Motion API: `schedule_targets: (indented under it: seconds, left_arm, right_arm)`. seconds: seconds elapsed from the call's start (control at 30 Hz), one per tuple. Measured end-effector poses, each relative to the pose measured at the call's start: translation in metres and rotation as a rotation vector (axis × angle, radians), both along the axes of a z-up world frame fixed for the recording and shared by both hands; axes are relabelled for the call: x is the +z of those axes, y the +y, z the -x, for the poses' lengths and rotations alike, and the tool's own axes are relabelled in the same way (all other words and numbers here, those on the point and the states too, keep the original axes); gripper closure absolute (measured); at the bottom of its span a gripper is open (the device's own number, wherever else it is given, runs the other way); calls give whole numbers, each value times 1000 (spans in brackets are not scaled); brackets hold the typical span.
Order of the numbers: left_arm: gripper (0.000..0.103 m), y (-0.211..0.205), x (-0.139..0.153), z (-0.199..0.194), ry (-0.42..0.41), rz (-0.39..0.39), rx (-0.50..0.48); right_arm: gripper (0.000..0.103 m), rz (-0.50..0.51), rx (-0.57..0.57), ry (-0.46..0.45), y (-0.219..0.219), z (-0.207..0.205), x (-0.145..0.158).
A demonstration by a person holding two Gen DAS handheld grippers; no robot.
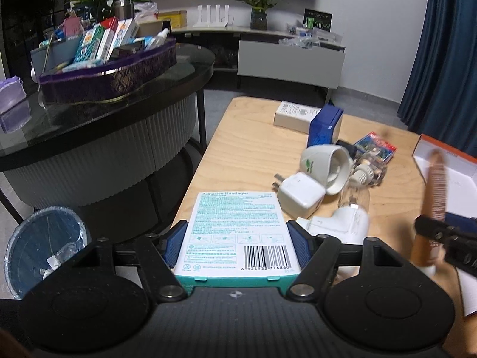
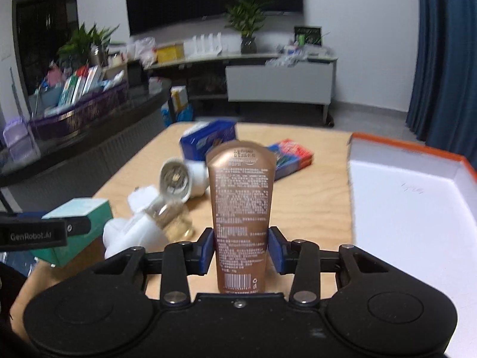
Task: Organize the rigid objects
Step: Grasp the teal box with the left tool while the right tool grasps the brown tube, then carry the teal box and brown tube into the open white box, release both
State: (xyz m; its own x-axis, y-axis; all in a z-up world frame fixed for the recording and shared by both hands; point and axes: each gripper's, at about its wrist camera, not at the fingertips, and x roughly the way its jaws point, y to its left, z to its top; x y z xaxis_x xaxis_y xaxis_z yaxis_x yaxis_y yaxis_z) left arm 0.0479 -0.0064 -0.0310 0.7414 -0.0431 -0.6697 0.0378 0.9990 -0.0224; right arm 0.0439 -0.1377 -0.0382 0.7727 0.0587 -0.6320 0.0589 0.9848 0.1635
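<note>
Now bandage box clamped between left fingers; brown tube between right fingers.

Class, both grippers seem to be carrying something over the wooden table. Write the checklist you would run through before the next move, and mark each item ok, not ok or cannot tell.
1. Left gripper holds bandage box squarely: ok.
2. Right gripper clamps brown tube: ok.
3. Tube upright between the jaws: ok.
4. Open white box has bare room: ok.
5. Tube's cap closed: cannot tell.
6. Loose items on the wooden table all sorted: not ok.
</note>
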Motion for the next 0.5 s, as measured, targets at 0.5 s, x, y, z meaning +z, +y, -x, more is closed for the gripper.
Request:
schedule_targets:
  seconds: [0.5]
  left_arm:
    - [31, -61, 57, 15, -124, -4, -138]
  right_arm:
    - [56, -62, -166, -147, -89, 36, 44]
